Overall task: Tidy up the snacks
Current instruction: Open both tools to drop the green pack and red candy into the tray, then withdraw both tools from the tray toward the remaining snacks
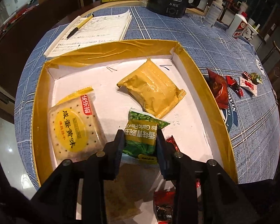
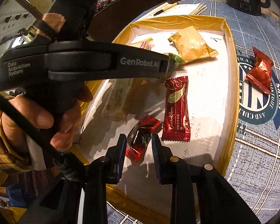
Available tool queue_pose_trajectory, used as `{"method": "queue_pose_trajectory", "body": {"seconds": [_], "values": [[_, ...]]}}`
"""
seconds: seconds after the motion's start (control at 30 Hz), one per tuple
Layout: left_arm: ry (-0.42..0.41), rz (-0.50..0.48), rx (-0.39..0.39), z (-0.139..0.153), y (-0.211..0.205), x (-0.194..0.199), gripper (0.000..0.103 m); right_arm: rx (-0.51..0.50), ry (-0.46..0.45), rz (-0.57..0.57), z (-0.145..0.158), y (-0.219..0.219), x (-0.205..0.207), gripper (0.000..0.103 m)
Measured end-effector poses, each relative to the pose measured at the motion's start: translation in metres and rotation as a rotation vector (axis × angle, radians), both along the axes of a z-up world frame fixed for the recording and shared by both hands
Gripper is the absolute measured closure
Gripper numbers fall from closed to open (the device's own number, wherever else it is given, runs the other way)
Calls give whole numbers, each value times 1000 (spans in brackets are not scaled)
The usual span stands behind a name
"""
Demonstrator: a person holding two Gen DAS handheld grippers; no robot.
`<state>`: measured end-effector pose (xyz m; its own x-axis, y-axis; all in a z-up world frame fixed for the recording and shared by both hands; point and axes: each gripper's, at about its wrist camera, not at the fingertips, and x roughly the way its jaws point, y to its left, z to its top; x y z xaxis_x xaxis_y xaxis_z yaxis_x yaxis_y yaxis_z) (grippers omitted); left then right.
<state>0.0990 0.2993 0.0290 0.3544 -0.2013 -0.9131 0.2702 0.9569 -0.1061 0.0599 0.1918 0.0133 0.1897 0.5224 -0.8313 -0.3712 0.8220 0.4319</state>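
The green garlic pea packet (image 1: pixel 142 136) sits between the 2 fingers of the left gripper (image 1: pixel 141 136), in the shallow white tray (image 1: pixel 224 123) with yellow taped walls. The jaws stand only a little apart, each black pad right against a side of the packet; whether they press it or merely flank it cannot be told. Left of the left finger lies the salted egg yolk cracker pack (image 1: pixel 74 128), flat on the tray floor. Ahead of the fingertips and slightly right lies the plain yellow packet (image 1: pixel 153 87). Just beside the right finger a bit of red wrapper shows.

The right gripper (image 2: pixel 139 140) has its 2 fingers narrowly apart around a small red and black candy (image 2: pixel 140 136), which lies tilted between them on the tray floor; contact with the pads is not clear. Just right of the right finger lies the long red Golden Crown bar (image 2: pixel 176 110). Left of the fingers a person's hand (image 2: pixel 46 117) grips the handle of the left gripper.

Outside the tray, right of the fingers, several red candies (image 1: pixel 219 91) lie on the blue checked tablecloth (image 1: pixel 177 26). Beyond the tray's far wall lie a notebook (image 1: pixel 100 29) with a pen (image 1: pixel 80 26) on it.
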Motion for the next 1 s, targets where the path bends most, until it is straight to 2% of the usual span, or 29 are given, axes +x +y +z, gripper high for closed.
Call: {"method": "queue_pose_trajectory", "body": {"seconds": [0.13, 0.27, 0.63, 1.0], "values": [[-5, 8, -6, 1, -1, -1, 44, 6, -7, 2, 7, -5, 1, 70], [-11, 26, -20, 6, 1, -3, 36, 14, -27, -10, 17, -17, -1, 59], [-55, 54, -27, 28, -10, -14, 27, 15, -70, -112, 40, -76, -5, 55], [-77, -9, -24, 41, -54, -22, 25, 16, -85, -214, 48, -124, 5, 54]]}}
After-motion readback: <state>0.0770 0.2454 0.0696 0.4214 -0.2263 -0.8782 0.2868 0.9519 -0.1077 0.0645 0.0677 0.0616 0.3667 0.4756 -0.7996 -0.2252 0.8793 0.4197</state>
